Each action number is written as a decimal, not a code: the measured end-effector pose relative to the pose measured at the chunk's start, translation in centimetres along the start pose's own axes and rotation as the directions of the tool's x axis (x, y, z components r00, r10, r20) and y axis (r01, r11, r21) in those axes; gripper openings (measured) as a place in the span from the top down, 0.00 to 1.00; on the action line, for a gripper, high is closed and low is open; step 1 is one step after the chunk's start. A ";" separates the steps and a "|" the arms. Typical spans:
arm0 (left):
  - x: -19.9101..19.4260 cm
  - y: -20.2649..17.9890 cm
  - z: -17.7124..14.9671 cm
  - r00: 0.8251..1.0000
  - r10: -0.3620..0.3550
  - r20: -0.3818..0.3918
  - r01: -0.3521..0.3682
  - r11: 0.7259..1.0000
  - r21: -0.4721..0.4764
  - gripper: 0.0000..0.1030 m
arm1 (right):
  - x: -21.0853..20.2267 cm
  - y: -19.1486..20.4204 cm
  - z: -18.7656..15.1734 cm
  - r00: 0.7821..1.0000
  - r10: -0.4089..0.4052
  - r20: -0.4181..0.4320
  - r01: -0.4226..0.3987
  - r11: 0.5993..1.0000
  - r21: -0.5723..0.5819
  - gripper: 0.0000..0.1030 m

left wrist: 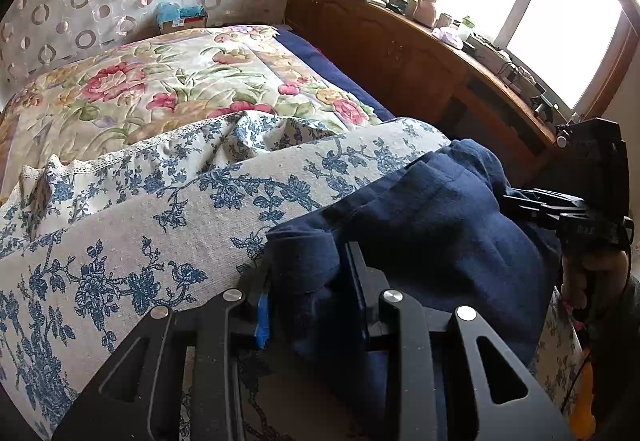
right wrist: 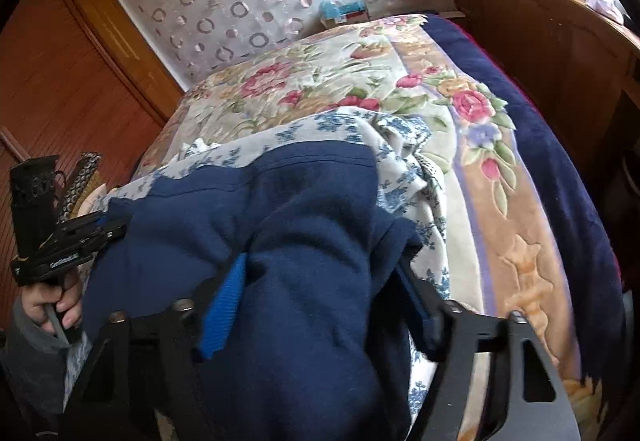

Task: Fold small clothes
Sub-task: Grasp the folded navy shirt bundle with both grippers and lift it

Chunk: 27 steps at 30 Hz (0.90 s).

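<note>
Two tongs, left tongs (left wrist: 312,293) and right tongs (right wrist: 324,293), each clenched on navy garment (left wrist: 420,209), near blue-floral cloth (left wrist: 160,201) on bed (left wrist: 160,81).

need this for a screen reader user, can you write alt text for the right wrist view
The right gripper is closed on a bunched navy garment lying on a blue-flowered white cloth over a floral bedspread. At the left edge, a hand holds the left gripper at the garment's other side.
</note>
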<state>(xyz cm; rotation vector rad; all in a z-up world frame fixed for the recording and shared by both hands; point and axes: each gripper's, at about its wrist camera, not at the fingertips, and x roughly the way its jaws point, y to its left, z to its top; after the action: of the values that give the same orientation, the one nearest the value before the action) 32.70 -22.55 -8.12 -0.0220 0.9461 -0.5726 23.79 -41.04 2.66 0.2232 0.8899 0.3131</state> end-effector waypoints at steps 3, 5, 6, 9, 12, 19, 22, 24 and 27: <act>-0.1 0.1 0.0 1.000 -0.013 0.006 0.013 1.000 0.000 0.80 | -0.1 0.0 0.0 1.000 -0.021 0.004 0.021 1.000 -0.010 0.43; -0.3 0.0 0.0 1.000 -0.019 0.014 0.019 1.000 0.000 0.86 | -0.3 0.3 -0.2 0.999 -0.044 0.018 0.044 0.999 -0.027 0.48; -0.5 -0.1 0.1 1.000 -0.018 0.018 0.018 1.000 0.003 0.88 | -0.5 0.7 -0.3 0.998 -0.055 0.029 0.056 0.998 -0.038 0.59; -1.1 -0.6 0.0 0.999 -0.021 0.037 0.021 1.000 0.020 0.90 | -0.9 1.9 -0.8 0.998 -0.062 0.032 0.064 0.994 -0.088 0.77; -2.7 -1.2 0.0 0.996 -0.027 0.088 0.024 0.999 0.035 0.91 | -0.9 2.4 -0.9 0.998 -0.059 0.032 0.062 0.992 -0.111 0.81; -8.4 -2.9 -0.2 0.974 -0.057 0.218 0.043 0.997 0.070 0.91 | -4.4 4.1 -1.6 0.984 -0.050 0.171 0.078 0.984 -0.159 0.83; -11.2 -3.1 -0.4 0.960 -0.039 0.278 0.020 0.997 0.071 0.91 | -5.8 5.8 -1.5 0.973 -0.041 0.226 0.086 0.977 -0.195 0.83; -13.2 -2.6 -0.5 0.950 -0.014 0.312 -0.008 0.998 0.067 0.91 | -6.3 6.9 -1.3 0.968 -0.032 0.248 0.089 0.971 -0.223 0.83; -16.2 -1.4 -1.1 0.935 0.036 0.354 -0.060 0.997 0.057 0.91 | -6.6 8.9 -0.8 0.962 0.002 0.272 0.075 0.959 -0.273 0.83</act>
<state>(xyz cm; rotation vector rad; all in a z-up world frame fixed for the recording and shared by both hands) 23.95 -15.88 3.95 -0.0400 0.5751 -0.5330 17.75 -35.03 9.81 -0.0161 0.5704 0.3613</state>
